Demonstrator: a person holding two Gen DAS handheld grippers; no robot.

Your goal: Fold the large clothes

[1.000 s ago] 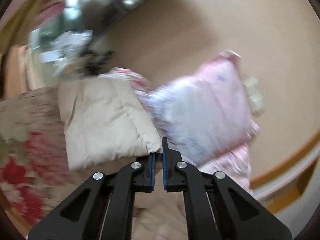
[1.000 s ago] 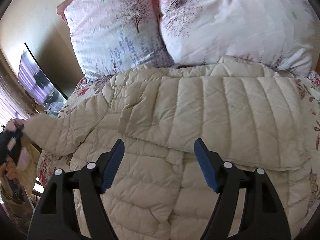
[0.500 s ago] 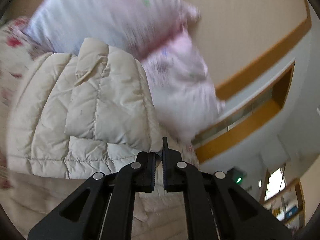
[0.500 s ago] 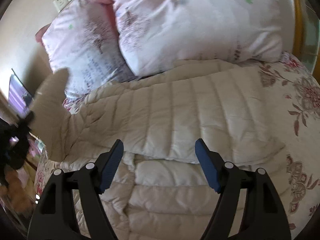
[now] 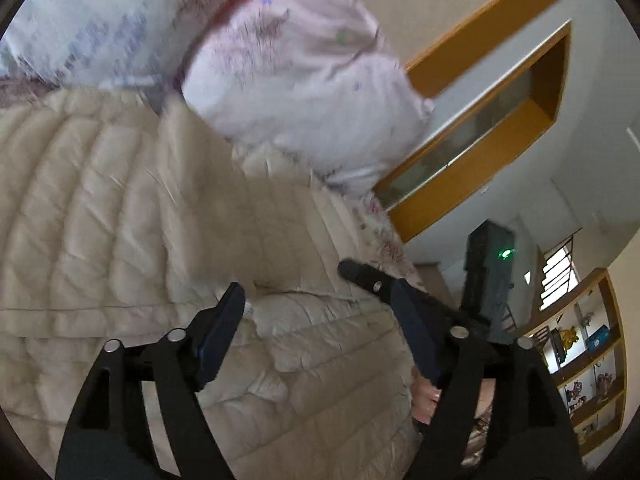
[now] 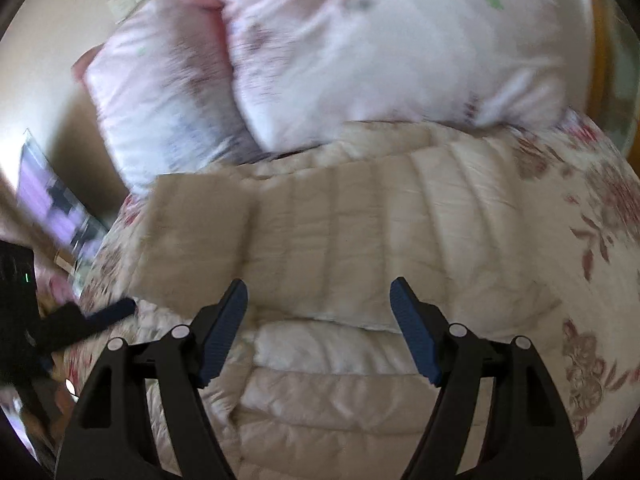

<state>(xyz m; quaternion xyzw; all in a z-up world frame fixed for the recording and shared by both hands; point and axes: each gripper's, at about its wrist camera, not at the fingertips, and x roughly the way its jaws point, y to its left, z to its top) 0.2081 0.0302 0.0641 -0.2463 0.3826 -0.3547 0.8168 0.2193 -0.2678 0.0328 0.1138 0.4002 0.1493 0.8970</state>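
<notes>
Left tongs (image 5: 320, 320): angled down over the coat (image 5: 140, 208), jaws opening, nothing between the pads. Right tongs (image 6: 318, 320): tilted down, spread wide, holding nothing. Coat: cream, quilted, folded across the bed (image 6: 592, 248), its far edge against two pillows (image 6: 380, 52) at the head. Bed cover floral. Room: beige wall, wood-trimmed recess (image 5: 492, 120), shelves (image 5: 588, 364) at right.

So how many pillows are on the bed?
2. The left pillow leans by the wall, and the right pillow sits beside it, both behind the puffy coat. More may be hidden.
</notes>
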